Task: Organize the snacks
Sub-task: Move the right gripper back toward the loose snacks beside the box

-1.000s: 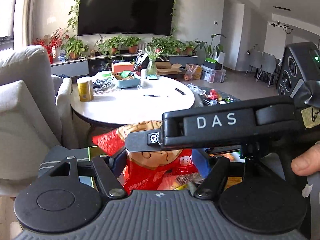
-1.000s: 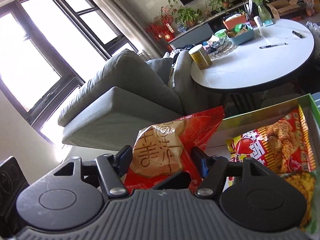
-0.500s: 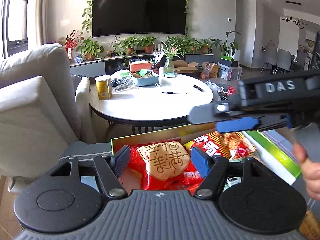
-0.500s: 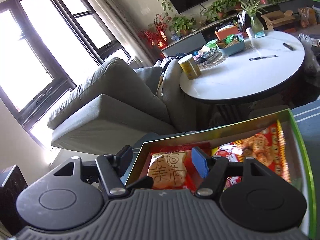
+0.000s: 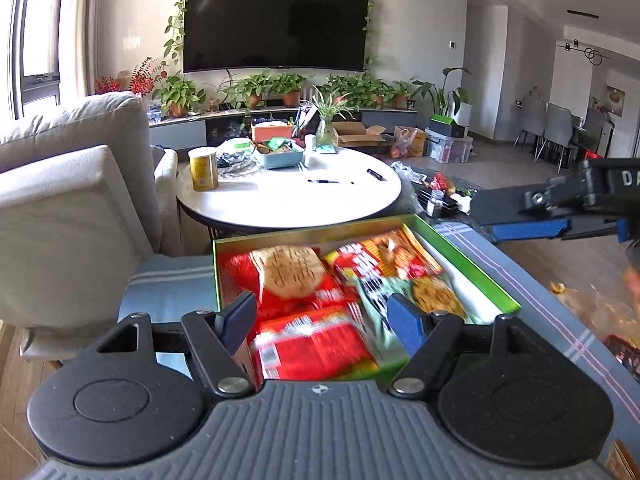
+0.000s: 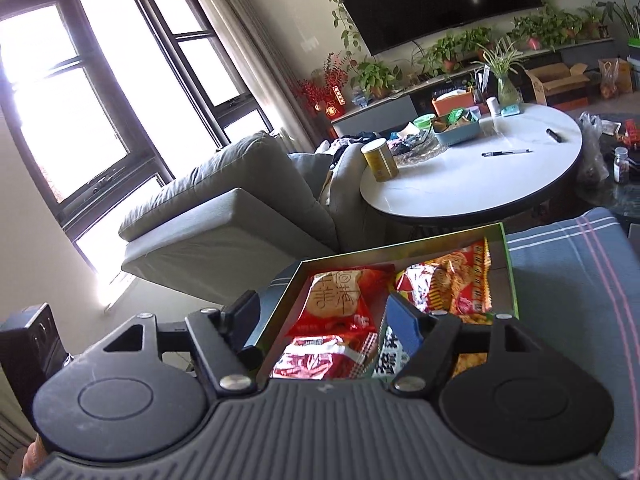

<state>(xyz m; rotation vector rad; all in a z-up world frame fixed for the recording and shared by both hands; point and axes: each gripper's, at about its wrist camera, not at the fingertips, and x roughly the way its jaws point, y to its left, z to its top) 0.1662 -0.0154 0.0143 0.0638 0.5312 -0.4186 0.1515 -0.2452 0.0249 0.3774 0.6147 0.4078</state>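
Observation:
A green-rimmed box (image 5: 468, 264) on a blue striped cloth holds several snack packets. A red packet with a round cracker picture (image 5: 288, 272) lies at its far left; it also shows in the right wrist view (image 6: 336, 300). My left gripper (image 5: 324, 316) is open and empty, above the near end of the box. My right gripper (image 6: 320, 316) is open and empty above the box's near left part (image 6: 508, 256). The right gripper's fingers (image 5: 532, 228) show at the right edge of the left wrist view, off to the right of the box.
A round white table (image 5: 292, 200) stands beyond the box with a yellow can (image 5: 204, 170), a blue basket and a pen. A grey sofa (image 5: 64, 200) is at the left. More loose snack packets (image 5: 616, 348) lie on the cloth at the right.
The right gripper has let go of the red cracker packet, which now lies in the box, and has pulled back and to the right. Both grippers have risen away from the box.

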